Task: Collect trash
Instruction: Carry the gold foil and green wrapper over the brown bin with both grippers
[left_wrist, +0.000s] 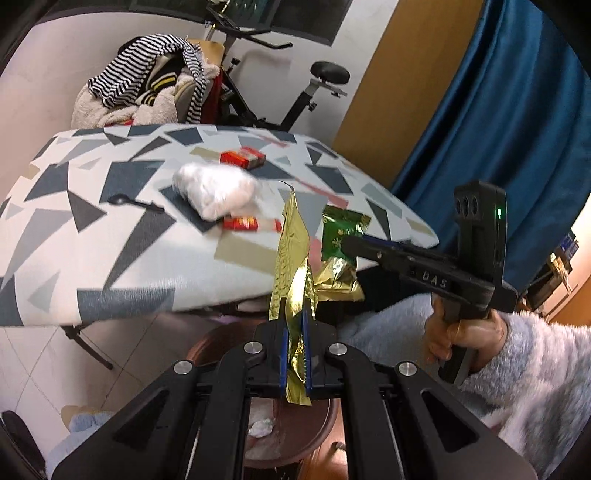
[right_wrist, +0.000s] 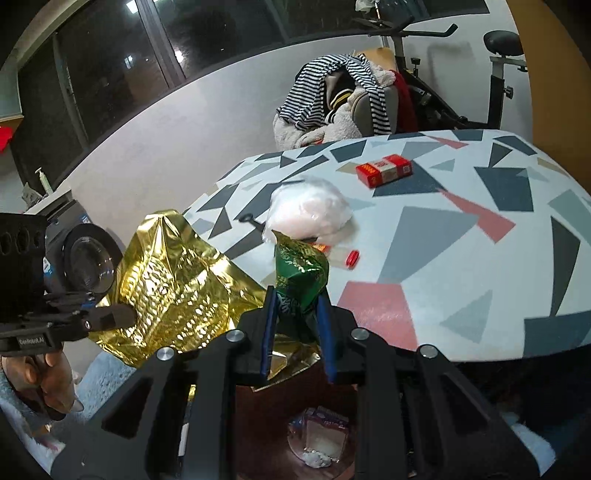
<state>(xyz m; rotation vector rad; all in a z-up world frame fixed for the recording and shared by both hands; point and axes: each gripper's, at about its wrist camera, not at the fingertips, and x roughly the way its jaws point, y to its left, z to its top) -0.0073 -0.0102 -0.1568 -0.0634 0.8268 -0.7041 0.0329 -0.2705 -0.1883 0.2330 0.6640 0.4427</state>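
My left gripper (left_wrist: 294, 314) is shut on a crumpled gold foil wrapper (left_wrist: 291, 258), which stands up from between its blue pads. In the right wrist view the same gold wrapper (right_wrist: 173, 280) spreads wide at the left gripper (right_wrist: 123, 317). My right gripper (right_wrist: 296, 295) is shut on a green and gold snack wrapper (right_wrist: 301, 273). From the left wrist view the right gripper (left_wrist: 349, 244) holds that green wrapper (left_wrist: 338, 236) just off the table's near edge. Both wrappers hang above a brown bin (left_wrist: 207, 343), whose inside (right_wrist: 258, 413) holds some trash (right_wrist: 321, 439).
On the patterned table (right_wrist: 461, 258) lie a white plastic bag (right_wrist: 310, 214), a red box (right_wrist: 384, 170), a small red piece (right_wrist: 352, 257) and a black spoon (left_wrist: 135, 202). Behind it are a clothes-piled chair (left_wrist: 147, 88) and an exercise bike (left_wrist: 295, 92). A blue curtain (left_wrist: 498, 129) hangs right.
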